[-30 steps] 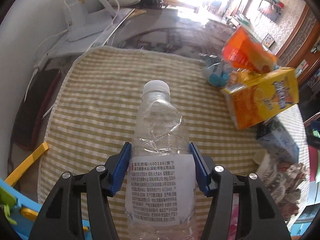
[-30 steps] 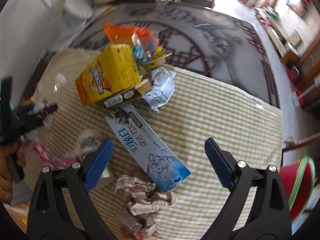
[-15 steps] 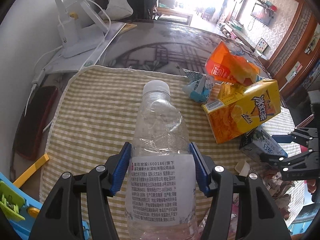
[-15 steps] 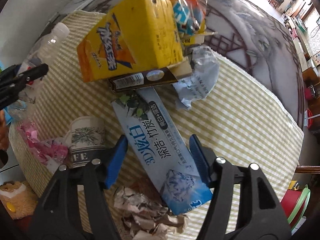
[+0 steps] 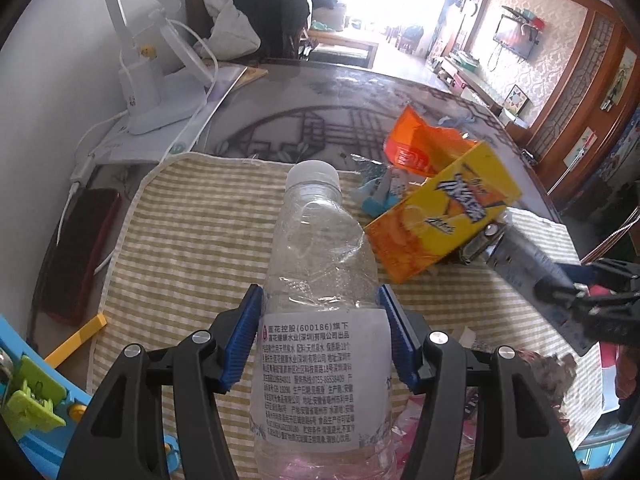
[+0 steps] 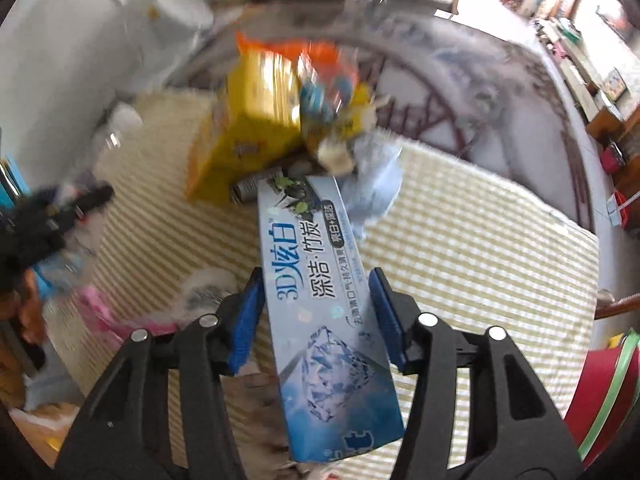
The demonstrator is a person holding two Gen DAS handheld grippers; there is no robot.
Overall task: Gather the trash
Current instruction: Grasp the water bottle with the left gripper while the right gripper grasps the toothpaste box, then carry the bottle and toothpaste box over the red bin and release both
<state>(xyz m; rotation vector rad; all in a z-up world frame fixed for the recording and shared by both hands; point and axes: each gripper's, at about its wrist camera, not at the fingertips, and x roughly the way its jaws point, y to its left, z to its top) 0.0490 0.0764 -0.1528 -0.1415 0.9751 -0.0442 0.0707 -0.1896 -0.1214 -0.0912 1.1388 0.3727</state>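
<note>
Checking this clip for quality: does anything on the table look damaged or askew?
Yes. The clear plastic bottle held in the left tongs is dented at its shoulder. The yellow-orange drink carton sits tilted among the trash on the striped mat. Nothing looks spilled.

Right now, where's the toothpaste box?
In the right wrist view, the toothpaste box sits centre, between the closing right gripper pads, just below the yellow carton.

I see a dark patterned table point(image 5: 280, 120) carrying a green-striped mat point(image 5: 192, 248). On the mat, at two o'clock, lies a yellow carton point(image 5: 444, 224); an orange wrapper point(image 5: 416, 144) sits behind it. At ten o'clock the table holds a white lamp base point(image 5: 152, 108) and a dark phone point(image 5: 80, 248).
</note>
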